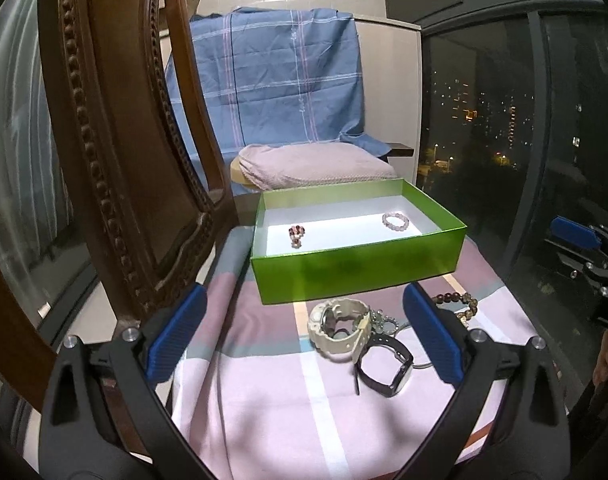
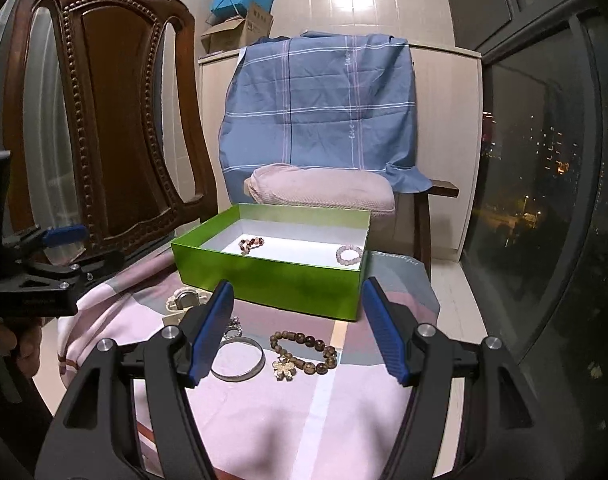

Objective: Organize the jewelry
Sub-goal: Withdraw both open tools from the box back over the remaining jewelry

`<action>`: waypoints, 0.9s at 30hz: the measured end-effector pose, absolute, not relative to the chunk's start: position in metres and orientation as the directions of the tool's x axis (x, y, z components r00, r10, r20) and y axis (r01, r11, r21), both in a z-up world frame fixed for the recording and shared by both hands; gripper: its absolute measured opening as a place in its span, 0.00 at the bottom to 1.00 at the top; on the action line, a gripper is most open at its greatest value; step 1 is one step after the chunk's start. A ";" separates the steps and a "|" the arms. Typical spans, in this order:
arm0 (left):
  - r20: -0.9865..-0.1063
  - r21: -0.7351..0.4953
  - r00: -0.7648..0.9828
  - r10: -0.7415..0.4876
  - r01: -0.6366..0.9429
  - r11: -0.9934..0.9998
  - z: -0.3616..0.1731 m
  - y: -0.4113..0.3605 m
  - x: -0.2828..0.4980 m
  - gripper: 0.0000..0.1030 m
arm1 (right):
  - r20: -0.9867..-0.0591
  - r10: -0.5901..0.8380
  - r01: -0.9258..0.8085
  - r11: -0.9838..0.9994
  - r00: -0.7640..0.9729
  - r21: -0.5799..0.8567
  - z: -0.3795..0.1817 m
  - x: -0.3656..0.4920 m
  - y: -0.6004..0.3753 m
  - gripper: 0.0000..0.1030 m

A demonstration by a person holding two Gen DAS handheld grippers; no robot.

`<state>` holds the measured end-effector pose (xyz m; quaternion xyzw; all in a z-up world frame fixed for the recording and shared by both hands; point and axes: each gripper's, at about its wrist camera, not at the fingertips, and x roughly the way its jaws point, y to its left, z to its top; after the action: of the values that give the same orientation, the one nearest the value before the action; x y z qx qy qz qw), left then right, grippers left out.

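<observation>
A green box (image 1: 355, 268) stands on the pink checked cloth and holds a red-brown bead bracelet (image 1: 297, 235) and a pale pink bead bracelet (image 1: 394, 222). In front of it lie a cream watch (image 1: 337, 330), a black watch (image 1: 387, 368), a silver bangle (image 2: 240, 360) and a brown bead bracelet (image 2: 304, 350) with a flower charm. My left gripper (image 1: 304, 292) is open just short of the watches, with nothing between its pads. My right gripper (image 2: 298, 286) is open too, hovering over the bangle and the brown beads.
A carved wooden chair (image 2: 104, 120) rises at the left, close to the table. Behind the box are a pink cushion (image 2: 323, 192) and a blue checked cloth (image 2: 323, 100) draped over another chair. A dark window (image 2: 543, 200) runs along the right.
</observation>
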<state>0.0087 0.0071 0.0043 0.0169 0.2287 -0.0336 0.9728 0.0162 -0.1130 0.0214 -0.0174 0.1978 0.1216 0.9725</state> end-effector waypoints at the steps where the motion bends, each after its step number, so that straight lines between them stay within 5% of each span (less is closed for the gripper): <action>1: -0.450 0.008 0.891 -0.061 0.073 0.997 0.004 0.008 0.008 0.95 | -0.385 0.232 -0.243 0.970 0.893 0.022 0.023 0.014 -0.114 0.63; 27: -0.474 0.036 0.879 -0.048 0.074 0.997 -0.003 0.003 0.011 0.95 | -0.395 0.210 -0.216 0.976 0.894 0.030 0.023 0.019 -0.121 0.63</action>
<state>0.0114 0.0031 -0.0029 0.0267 0.2437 -0.0314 0.9690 0.0191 -0.1215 0.0229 -0.0074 0.2021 0.1093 0.9732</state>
